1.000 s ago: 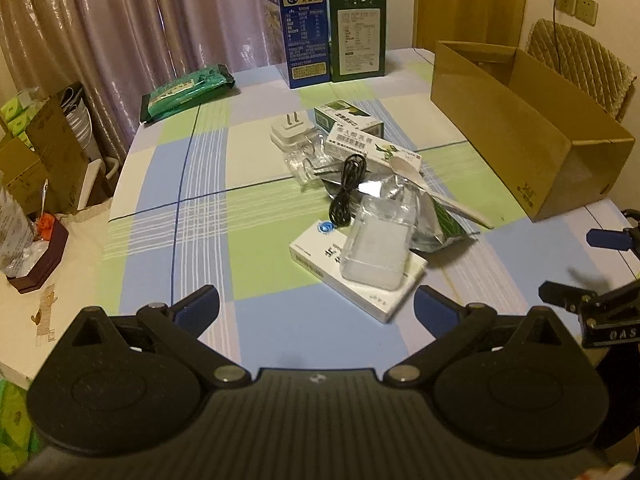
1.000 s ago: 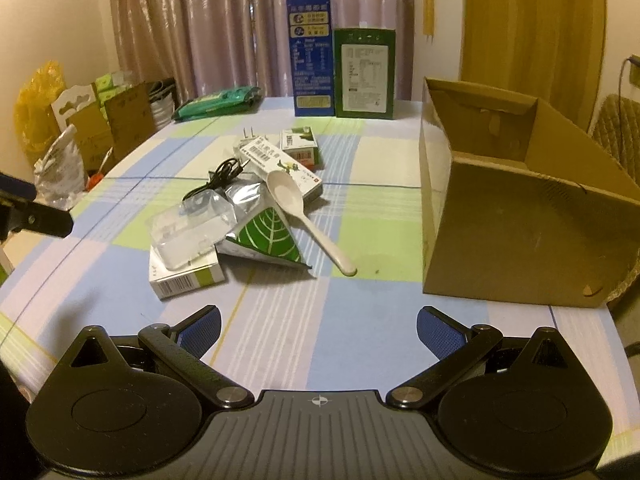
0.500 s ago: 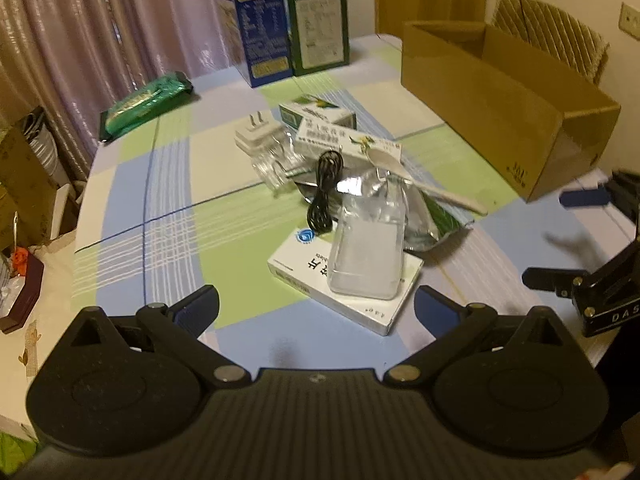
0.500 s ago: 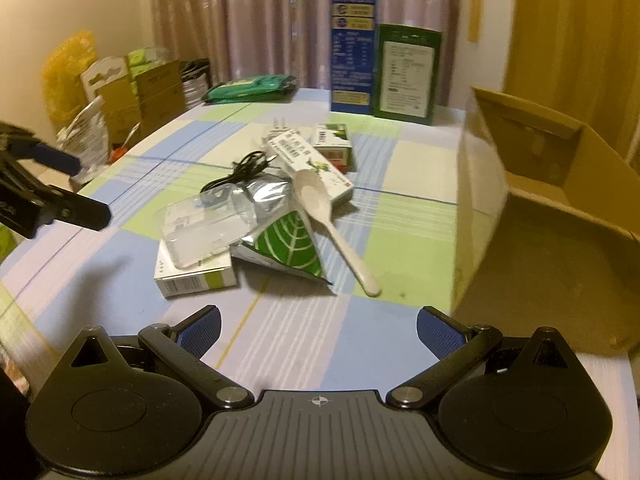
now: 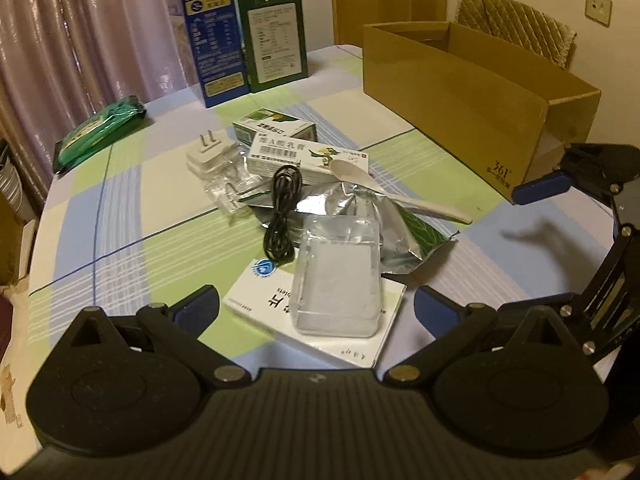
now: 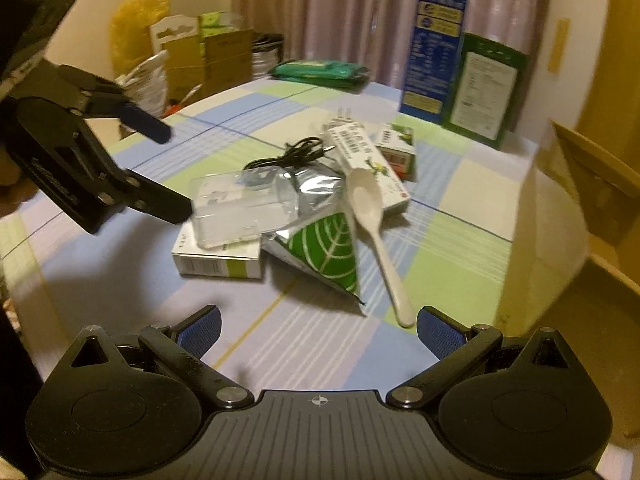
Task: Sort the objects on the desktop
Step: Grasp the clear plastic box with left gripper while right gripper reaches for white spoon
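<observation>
A heap lies mid-table: a clear plastic case [image 5: 336,276] on a white medicine box [image 5: 320,320], a foil pouch with green leaf print [image 5: 400,232], a white spoon [image 5: 384,188], a black cable [image 5: 282,208], a white plug [image 5: 208,154] and two more medicine boxes [image 5: 308,154]. My left gripper [image 5: 316,312] is open just before the clear case. My right gripper [image 6: 318,330] is open and empty, near the spoon [image 6: 376,232] and pouch [image 6: 324,252]. The left gripper [image 6: 168,172] also shows in the right wrist view beside the case [image 6: 240,204].
An open cardboard box [image 5: 472,92] stands at the right. A blue carton [image 5: 212,32] and a green carton [image 5: 276,36] stand at the back. A green packet [image 5: 100,132] lies at the far left. Boxes and bags [image 6: 184,52] stand beyond the table's left edge.
Both grippers have moved in toward the heap. The left one now sits close before the clear case. The right one swung left, so the cardboard box slid to its right edge.
</observation>
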The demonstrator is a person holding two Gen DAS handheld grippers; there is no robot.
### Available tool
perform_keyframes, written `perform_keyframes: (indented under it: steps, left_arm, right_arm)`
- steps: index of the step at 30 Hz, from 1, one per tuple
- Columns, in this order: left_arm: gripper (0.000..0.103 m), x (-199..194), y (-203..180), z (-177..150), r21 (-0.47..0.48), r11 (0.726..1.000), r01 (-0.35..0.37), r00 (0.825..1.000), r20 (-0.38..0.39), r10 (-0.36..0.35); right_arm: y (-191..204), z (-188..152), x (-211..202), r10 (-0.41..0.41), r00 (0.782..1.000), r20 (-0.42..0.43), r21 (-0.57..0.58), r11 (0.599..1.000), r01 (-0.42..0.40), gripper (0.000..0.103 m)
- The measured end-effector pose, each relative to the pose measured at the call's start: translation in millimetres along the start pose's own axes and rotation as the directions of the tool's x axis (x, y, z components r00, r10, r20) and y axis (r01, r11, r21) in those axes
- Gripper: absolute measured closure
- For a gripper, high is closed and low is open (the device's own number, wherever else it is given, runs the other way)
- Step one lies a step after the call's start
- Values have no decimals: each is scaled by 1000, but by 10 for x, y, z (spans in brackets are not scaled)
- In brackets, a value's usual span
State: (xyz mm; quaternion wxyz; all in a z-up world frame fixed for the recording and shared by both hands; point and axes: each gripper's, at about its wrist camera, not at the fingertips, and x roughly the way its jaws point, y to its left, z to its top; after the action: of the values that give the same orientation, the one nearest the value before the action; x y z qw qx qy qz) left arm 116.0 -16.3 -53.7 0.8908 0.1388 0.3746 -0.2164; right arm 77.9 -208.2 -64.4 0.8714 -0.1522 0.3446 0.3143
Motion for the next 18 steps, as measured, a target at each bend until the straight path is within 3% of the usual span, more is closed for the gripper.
perform_keyframes:
  steps: [8, 13, 18]
  left_arm:
    - [11, 223, 20, 26, -18, 998, 53, 999, 1, -53]
    - [27, 340, 136, 67, -109, 990, 93, 995, -15, -95]
    - [31, 407, 127, 74, -119, 988, 100, 994, -22, -103]
  right_arm:
    - [-99, 84, 175, 40, 999, -13, -5, 999, -40, 2]
    - [-158, 120, 260, 35, 999, -22, -3, 999, -35, 2]
    - [-181, 157, 295, 31, 999, -9, 6, 999, -31, 4]
